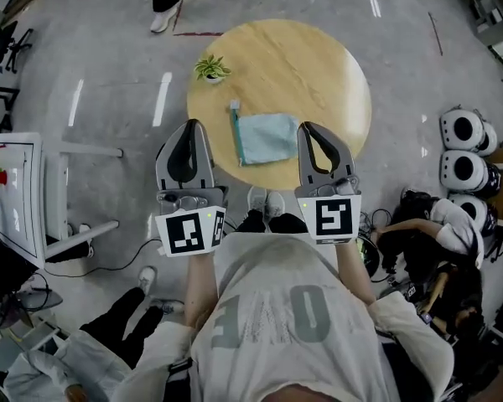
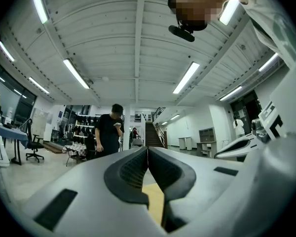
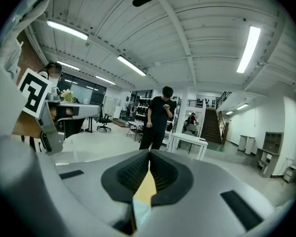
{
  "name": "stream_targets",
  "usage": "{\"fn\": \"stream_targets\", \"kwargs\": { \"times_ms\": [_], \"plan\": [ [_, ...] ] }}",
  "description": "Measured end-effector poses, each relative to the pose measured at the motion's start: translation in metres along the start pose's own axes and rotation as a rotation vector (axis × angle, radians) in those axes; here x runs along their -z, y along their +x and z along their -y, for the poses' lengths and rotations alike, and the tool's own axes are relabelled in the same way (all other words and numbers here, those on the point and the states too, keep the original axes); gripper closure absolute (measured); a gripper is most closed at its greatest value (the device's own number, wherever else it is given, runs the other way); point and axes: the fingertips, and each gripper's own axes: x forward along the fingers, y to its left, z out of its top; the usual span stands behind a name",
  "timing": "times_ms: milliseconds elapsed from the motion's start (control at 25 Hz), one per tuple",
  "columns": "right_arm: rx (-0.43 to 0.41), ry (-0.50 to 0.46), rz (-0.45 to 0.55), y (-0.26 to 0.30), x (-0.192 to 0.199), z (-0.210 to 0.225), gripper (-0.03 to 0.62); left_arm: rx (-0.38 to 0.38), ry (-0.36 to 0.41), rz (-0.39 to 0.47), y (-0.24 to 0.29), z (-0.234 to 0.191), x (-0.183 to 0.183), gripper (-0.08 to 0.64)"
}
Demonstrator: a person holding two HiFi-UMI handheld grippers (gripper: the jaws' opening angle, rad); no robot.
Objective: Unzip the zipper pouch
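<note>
**Colleague:** Where is the pouch sitting?

**Operator:** I'm seeing the pale blue fabric zipper pouch (image 1: 268,138) lying flat on the round light-wood tabletop (image 1: 318,57), close to its near edge and roughly midway across. Its teal zipper strip (image 1: 236,137) is running along the pouch's left side, and a small white tab (image 1: 234,105) is sticking out at the strip's far end.

**Colleague:** And your grippers?

**Operator:** I'm holding the left gripper (image 1: 193,125) above the near-left edge of the tabletop, just left of the pouch. I'm holding the right gripper (image 1: 309,127) above the near edge, just right of it, so the pouch is lying between the two. Both are pointing out level across the table. On each one the fingers are pressing together, gripping nothing.

**Colleague:** Anything else around?

**Operator:** A small green plant in a white pot (image 1: 211,69) is standing near the far-left edge of the tabletop, beyond the pouch. A person in black clothing (image 3: 160,113) is standing on the floor past the far edge, looking down at something held in one hand.
</note>
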Motion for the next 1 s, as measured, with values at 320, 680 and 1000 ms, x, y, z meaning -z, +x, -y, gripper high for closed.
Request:
{"fn": "stream_targets", "kwargs": {
  "times_ms": [320,680,1000],
  "plan": [
    [-0.17,-0.077,-0.071,0.017,0.014,-0.03,0.49,-0.038,0.006,0.015,0.001,-0.005,-0.005,0.534],
    [-0.467,-0.611,-0.183,0.041,0.079,-0.113,0.308,-0.097,-0.032,-0.034,-0.013,-0.025,0.018,0.534],
    [-0.656,-0.989,-0.319,0.05,0.184,-0.167,0.305,-0.166,-0.072,-0.091,-0.033,-0.043,0.048,0.534]
  ]
}}
